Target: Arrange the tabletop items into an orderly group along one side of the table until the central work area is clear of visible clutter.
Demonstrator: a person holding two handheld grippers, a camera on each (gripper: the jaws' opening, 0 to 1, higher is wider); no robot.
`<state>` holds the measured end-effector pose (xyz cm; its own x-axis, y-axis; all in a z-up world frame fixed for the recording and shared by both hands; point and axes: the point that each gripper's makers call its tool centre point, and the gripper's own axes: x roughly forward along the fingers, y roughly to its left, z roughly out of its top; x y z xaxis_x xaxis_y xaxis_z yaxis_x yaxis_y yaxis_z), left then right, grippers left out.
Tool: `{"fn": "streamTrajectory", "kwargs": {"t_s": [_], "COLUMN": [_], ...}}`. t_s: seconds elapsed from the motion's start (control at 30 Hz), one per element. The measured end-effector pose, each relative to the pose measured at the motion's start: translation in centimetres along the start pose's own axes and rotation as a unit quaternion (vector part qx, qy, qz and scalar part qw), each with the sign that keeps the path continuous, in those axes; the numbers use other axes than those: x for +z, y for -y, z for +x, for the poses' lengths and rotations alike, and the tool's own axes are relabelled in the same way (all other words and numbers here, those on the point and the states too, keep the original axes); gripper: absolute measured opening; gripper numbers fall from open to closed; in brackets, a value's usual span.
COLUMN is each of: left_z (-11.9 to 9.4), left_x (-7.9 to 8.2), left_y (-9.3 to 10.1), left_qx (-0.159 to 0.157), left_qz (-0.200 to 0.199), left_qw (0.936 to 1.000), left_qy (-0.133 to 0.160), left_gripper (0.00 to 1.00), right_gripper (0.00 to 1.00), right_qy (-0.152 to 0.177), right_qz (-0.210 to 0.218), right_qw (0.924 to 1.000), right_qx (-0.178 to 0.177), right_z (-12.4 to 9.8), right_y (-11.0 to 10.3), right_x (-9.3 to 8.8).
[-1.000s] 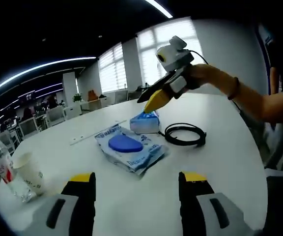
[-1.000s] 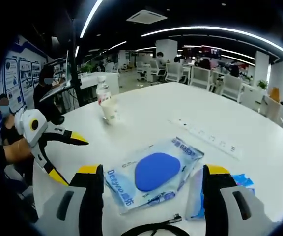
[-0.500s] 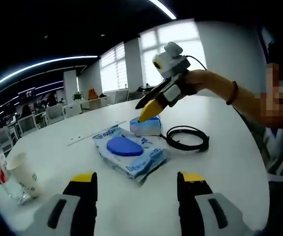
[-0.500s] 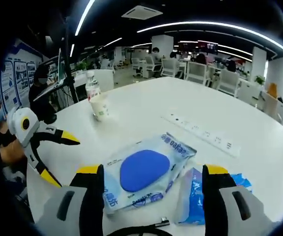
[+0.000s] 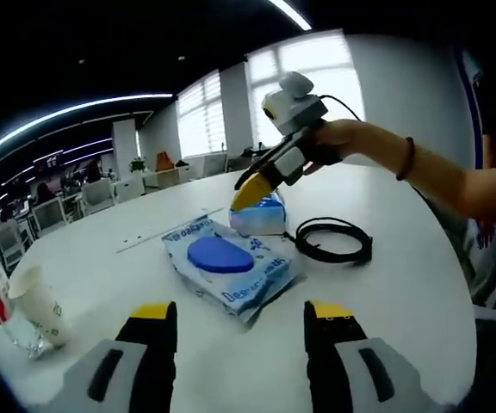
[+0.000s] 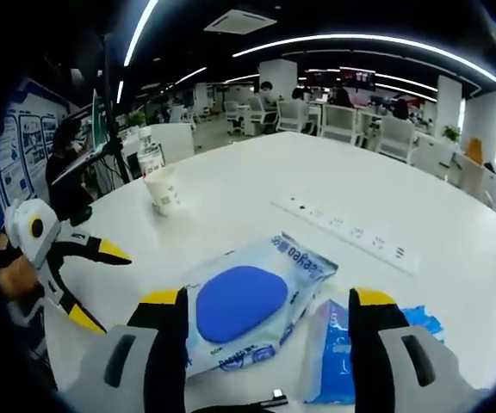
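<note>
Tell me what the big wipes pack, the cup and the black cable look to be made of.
Wipes pack: soft glossy plastic film, going by its crinkled edges and sheen, with a smooth blue flap that looks like hard plastic. Cup: probably matte white paper with small printed marks. Cable: black rubbery or plastic sheath, coiled in loose loops; exact material unclear.

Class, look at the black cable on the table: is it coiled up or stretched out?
Coiled. In the left gripper view the black cable lies in a round loop on the white table, beside the small blue packet.
</note>
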<state>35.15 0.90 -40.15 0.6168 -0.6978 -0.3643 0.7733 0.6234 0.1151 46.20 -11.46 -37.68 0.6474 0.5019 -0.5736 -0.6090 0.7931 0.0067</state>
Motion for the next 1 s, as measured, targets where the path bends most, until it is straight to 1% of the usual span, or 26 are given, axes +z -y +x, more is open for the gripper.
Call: {"fn": "streamTrajectory", "kwargs": {"t_s": [0.1, 0.2, 0.3, 0.4, 0.47, 0.5, 0.6, 0.77, 1.0], "left_z": [0.3, 0.7, 0.9, 1.1, 1.2, 1.3, 1.6, 1.7, 2.0], "left_x": [0.0, -0.2, -0.2, -0.4, -0.5, -0.5, -0.5, -0.5, -0.6], "left_y": [-0.2, -0.3, -0.2, 0.2, 0.7, 0.5, 0.3, 0.4, 0.3], "left_qx": [0.001, 0.002, 0.001, -0.002, -0.003, -0.003, -0.006, -0.008, -0.008], "left_qz": [-0.009, -0.014, -0.02, -0.015, -0.012, -0.011, -0.012, -0.007, -0.008], "left_qw": [1.0, 0.9999, 0.9998, 0.9999, 0.9999, 0.9999, 0.9999, 0.9998, 0.9998], "left_qy": [0.001, 0.0, 0.001, -0.006, -0.008, -0.01, -0.011, -0.014, -0.018], "left_gripper": [0.57, 0.53, 0.51, 0.51, 0.51, 0.51, 0.5, 0.49, 0.47], "right_gripper": [0.72, 0.7, 0.69, 0.68, 0.67, 0.66, 0.66, 0.66, 0.64], "right_qy": [-0.002, -0.005, -0.001, 0.003, 0.001, -0.005, -0.005, 0.003, 0.0], "right_qz": [0.004, 0.017, 0.027, 0.04, 0.04, 0.032, 0.032, 0.039, 0.047], "right_qw": [1.0, 0.9998, 0.9996, 0.9992, 0.9992, 0.9995, 0.9994, 0.9992, 0.9987], "right_qx": [-0.002, 0.0, 0.002, 0.006, 0.005, -0.002, -0.011, -0.009, -0.02], "right_z": [0.6, 1.2, 1.6, 2.1, 2.5, 2.8, 3.1, 3.5, 4.6], "right_y": [0.4, 0.7, 1.0, 1.2, 1.2, 1.5, 1.9, 1.9, 2.6], "right_x": [0.0, -0.1, 0.0, 0.2, 0.2, 0.2, 0.3, 0.7, 0.4]}}
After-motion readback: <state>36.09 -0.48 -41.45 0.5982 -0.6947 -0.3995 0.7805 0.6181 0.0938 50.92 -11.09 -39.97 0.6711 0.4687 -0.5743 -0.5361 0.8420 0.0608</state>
